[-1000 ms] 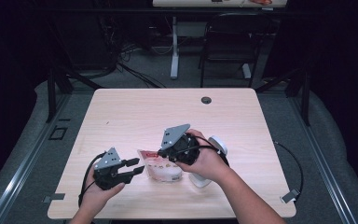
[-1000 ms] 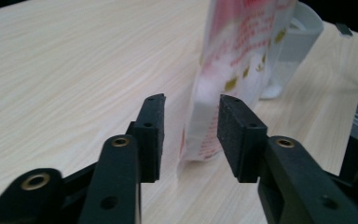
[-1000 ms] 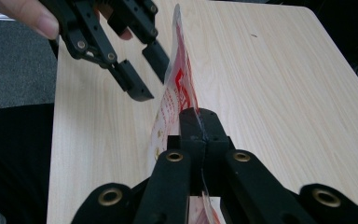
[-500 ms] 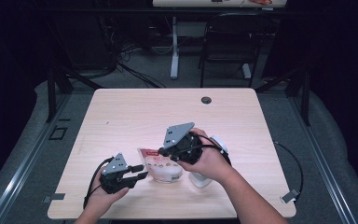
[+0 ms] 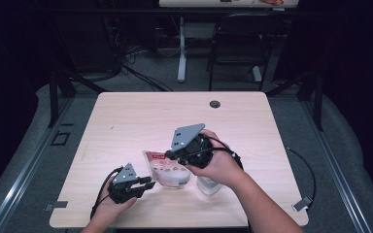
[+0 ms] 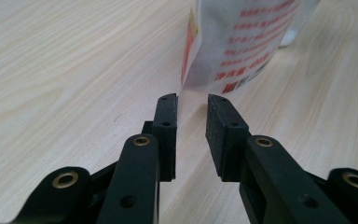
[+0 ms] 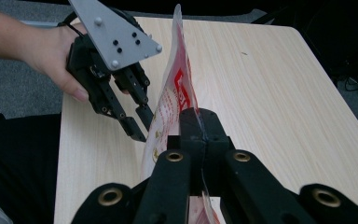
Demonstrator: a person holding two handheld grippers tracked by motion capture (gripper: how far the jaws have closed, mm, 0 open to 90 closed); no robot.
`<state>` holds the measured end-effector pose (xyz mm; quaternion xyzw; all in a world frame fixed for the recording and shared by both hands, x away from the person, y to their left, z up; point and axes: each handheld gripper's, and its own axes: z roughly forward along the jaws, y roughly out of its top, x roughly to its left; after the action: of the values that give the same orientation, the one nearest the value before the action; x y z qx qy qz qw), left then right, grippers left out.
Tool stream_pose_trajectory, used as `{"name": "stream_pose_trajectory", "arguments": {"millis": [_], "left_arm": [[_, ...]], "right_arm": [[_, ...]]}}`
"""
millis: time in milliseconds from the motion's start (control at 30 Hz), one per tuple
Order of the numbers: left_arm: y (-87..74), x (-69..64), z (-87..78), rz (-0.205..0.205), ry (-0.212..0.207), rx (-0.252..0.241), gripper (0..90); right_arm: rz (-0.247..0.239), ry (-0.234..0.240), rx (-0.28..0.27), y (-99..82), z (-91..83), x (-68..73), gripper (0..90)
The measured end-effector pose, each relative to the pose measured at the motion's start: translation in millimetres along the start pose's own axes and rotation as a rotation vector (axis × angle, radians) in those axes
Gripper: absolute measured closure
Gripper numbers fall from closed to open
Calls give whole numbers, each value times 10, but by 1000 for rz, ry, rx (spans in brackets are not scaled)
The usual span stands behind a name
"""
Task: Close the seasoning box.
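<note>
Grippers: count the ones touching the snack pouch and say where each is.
1. The right gripper is clamped on the pouch edge at mid-table. The left gripper, near the front edge, has closing jaws not yet pressing it.

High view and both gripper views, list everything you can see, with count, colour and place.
Glossy red and white printed plastic pouch: one, near edge of table, standing on edge, held by the right gripper.
White rounded object: one, under the right hand; what it is I cannot tell.
Small dark round grommet: one, far edge of table.
Light wood table: one, centre.
Dark chair: one, behind the table.
Right gripper: black, fingers shut on the pouch's edge.
Left gripper: black, fingers have just been closing, a gap between them, just short of the pouch's lower corner.
Hands: two, one on each gripper.
</note>
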<state>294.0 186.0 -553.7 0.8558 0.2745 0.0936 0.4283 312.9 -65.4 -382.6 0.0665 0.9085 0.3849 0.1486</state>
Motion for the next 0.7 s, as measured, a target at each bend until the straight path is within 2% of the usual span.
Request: {"name": "stream_pose_trajectory", "arguments": {"millis": [333, 467, 700], "left_arm": [[-10, 17, 50, -11, 15, 2, 813], [-9, 24, 54, -11, 10, 10, 864], [3, 36, 36, -29, 11, 10, 893]], "right_arm": [[-2, -1, -7, 8, -12, 14, 900], [3, 0, -7, -7, -6, 17, 900], [15, 2, -23, -36, -15, 9, 900]]}}
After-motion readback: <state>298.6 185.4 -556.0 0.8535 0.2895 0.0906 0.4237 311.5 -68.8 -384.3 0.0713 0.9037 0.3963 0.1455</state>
